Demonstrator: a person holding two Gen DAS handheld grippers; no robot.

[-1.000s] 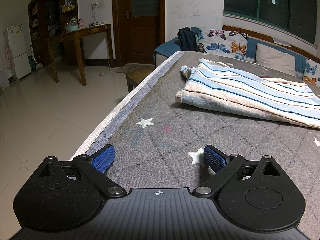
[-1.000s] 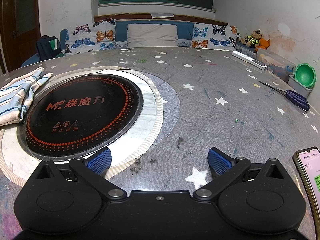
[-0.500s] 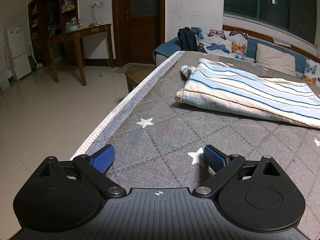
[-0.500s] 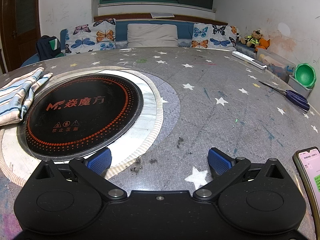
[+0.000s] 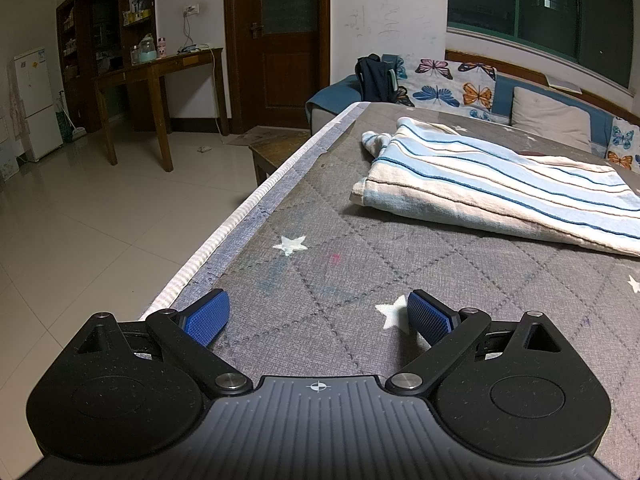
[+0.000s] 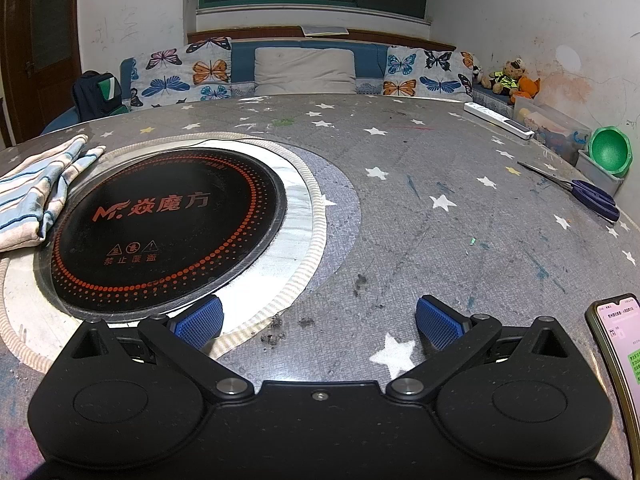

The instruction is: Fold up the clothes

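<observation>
1. Nothing has moved since the earlier frames: both grippers sit where they were and the cloth lies just as it did.
2. Left gripper point(image 5: 318, 314) rests low over the grey star-print table cover point(image 5: 328, 280), its blue pads spread wide apart and gripping nothing.
3. Right gripper point(image 6: 319, 322) is likewise spread wide and empty, near the black induction plate point(image 6: 168, 228) set into the table.
4. Striped garment point(image 5: 496, 188) lies at about 1 o'clock in the left view, well apart from the pads; in the right view it sits at 10 o'clock, its edge overlapping the plate's pale ring.
5. It looks soft, light and limp, probably cotton knit, already doubled over in loose layers, so it will likely sag and slide on itself.
6. Best hold, I judge: pinch the near hem corner at the 12 o'clock side, catching all layers together.
7. Scissors point(image 6: 588, 196) and a phone point(image 6: 618, 340) lie at the right, clear of the work.
</observation>
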